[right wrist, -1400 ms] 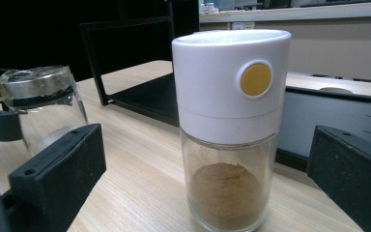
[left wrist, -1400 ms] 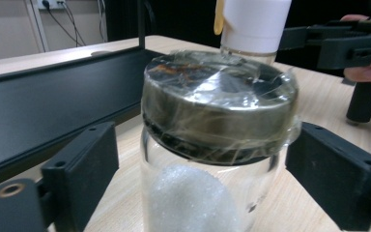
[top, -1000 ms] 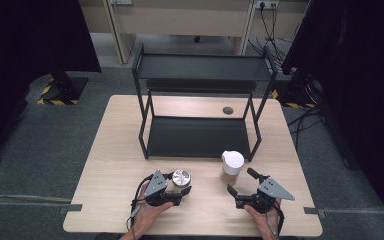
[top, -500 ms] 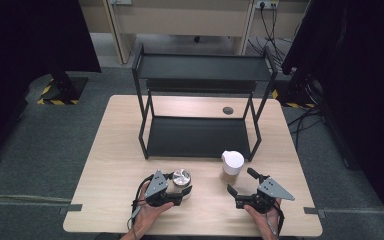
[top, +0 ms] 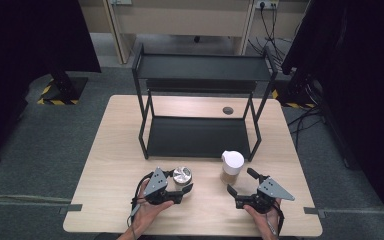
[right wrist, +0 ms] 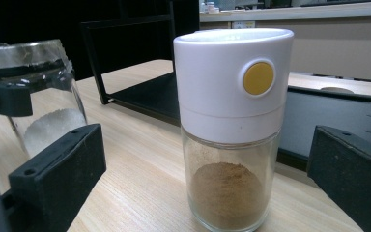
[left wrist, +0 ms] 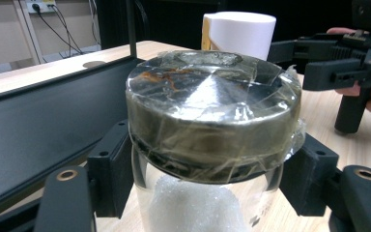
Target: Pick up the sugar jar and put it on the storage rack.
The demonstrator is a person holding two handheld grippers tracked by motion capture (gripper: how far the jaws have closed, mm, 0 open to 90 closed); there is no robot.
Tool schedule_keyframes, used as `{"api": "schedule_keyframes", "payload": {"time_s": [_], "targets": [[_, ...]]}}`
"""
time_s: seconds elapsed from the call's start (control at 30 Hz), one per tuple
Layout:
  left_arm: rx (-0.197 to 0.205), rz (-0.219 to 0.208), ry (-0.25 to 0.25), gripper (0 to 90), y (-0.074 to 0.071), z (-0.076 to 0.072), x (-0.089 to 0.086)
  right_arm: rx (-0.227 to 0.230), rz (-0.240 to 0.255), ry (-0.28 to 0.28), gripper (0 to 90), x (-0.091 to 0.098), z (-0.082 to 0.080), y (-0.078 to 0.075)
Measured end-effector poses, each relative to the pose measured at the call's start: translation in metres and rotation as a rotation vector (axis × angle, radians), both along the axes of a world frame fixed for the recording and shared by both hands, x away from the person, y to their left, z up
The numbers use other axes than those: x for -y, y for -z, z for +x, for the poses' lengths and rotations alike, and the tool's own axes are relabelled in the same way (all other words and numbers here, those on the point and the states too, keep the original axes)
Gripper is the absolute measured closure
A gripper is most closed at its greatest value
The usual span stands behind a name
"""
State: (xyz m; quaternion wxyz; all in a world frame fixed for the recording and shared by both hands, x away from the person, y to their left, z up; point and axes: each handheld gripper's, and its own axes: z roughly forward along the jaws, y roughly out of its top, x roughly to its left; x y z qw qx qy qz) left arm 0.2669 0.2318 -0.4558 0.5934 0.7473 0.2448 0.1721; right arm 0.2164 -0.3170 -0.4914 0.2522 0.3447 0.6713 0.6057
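Note:
A glass jar (top: 182, 175) with a taped metal lid and white grains inside stands at the table's front left. My left gripper (top: 182, 182) is shut on it, and in the left gripper view both black pads press the glass just under the lid (left wrist: 212, 111). A glass shaker (top: 231, 167) with a white cap, a yellow button and brown powder stands to its right. My right gripper (top: 240, 181) is open just in front of the shaker. Seen along its jaws, the shaker (right wrist: 232, 121) stands in the wide gap, untouched.
A black two-level metal rack (top: 200, 135) stands on the middle of the wooden table (top: 115, 150), close behind both jars. A round cable hole (top: 227, 110) lies behind the rack. Dark curtains hang at both sides of the table.

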Motion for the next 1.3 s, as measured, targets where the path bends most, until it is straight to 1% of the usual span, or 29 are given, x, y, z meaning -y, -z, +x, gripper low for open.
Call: {"api": "schedule_keyframes", "payload": {"time_s": [0.17,0.37,0.4,0.43,0.53,0.67,0.77,1.0,1.07,1.13,1.17,1.27,1.3], "targets": [[-0.009,-0.011,0.0,30.9,-0.005,0.002,-0.002,-0.001,0.001,0.001,0.5,0.0,0.0,0.0],[-0.004,-0.021,-0.005,30.9,-0.014,0.005,-0.006,0.0,0.002,0.001,0.5,0.0,0.0,0.0],[-0.001,-0.02,-0.006,30.9,-0.018,0.007,-0.008,0.0,0.002,0.002,0.5,0.0,0.0,0.0],[-0.001,-0.02,-0.006,30.9,-0.018,0.007,-0.008,0.0,0.002,0.002,0.5,0.0,0.0,0.0],[0.002,-0.016,-0.002,30.8,-0.025,0.01,-0.011,0.001,0.004,0.002,0.5,0.0,0.0,0.0],[0.009,-0.018,-0.012,30.9,-0.034,0.014,-0.013,0.001,0.004,0.001,0.5,0.0,0.0,0.0],[0.011,-0.009,-0.015,30.9,-0.042,0.018,-0.015,-0.001,0.005,0.002,0.5,0.0,0.0,0.0],[0.007,-0.015,-0.006,30.9,-0.049,0.024,-0.017,-0.002,0.008,0.003,0.5,0.0,0.0,0.001],[0.014,-0.009,-0.005,30.9,-0.054,0.026,-0.016,0.0,0.009,0.004,0.5,0.0,-0.001,0.001],[0.015,-0.011,-0.004,30.9,-0.055,0.027,-0.016,-0.001,0.01,0.005,0.5,0.0,-0.001,0.001],[0.022,-0.006,-0.001,30.9,-0.059,0.029,-0.016,-0.002,0.011,0.006,0.5,0.0,-0.001,0.001],[0.029,-0.004,0.0,30.9,-0.063,0.03,-0.016,0.0,0.011,0.004,0.5,0.0,-0.001,0.001],[0.04,0.002,0.003,30.9,-0.068,0.032,-0.015,0.0,0.012,0.004,0.5,0.0,-0.001,0.001]]}}
